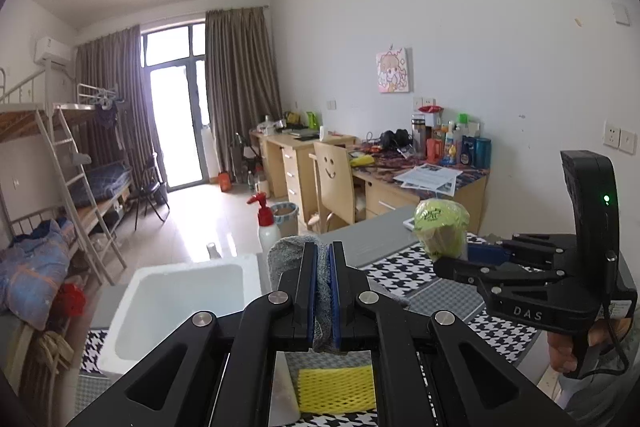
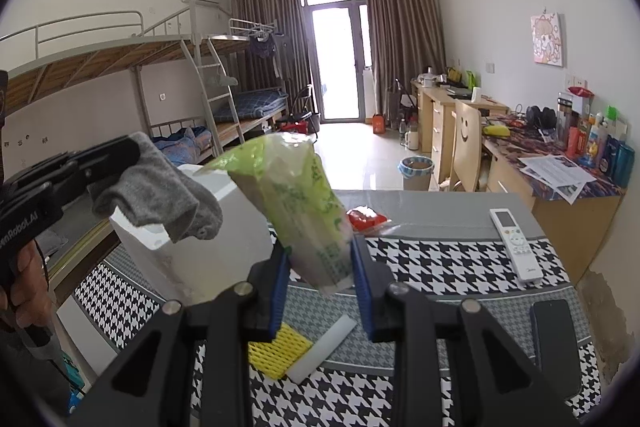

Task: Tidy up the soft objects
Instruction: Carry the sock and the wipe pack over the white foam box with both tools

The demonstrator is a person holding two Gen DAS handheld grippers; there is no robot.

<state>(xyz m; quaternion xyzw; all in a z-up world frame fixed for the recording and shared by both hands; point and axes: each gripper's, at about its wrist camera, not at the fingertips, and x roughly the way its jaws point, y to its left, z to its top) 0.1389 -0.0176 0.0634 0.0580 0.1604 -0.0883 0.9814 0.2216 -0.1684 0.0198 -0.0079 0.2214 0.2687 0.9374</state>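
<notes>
My left gripper [image 1: 323, 267] is shut on a grey sock [image 1: 286, 253], which bulges out to the left of its blue pads. In the right wrist view this gripper [image 2: 134, 157] comes in from the left, and the sock [image 2: 160, 203] hangs from it over the white bin [image 2: 236, 223]. My right gripper [image 2: 320, 267] is shut on the lower end of a green plastic packet [image 2: 296, 195] that stands tilted above the table. The left wrist view shows the right gripper [image 1: 456, 257] and its packet [image 1: 440, 225] off to the right.
The white bin [image 1: 180, 303] stands at the table's left end on a houndstooth cloth [image 2: 440, 259]. A yellow foam net [image 2: 278, 353], a white strip [image 2: 324, 351], a red packet [image 2: 366, 217], a remote [image 2: 514, 243] and a phone [image 2: 556, 347] lie on the table.
</notes>
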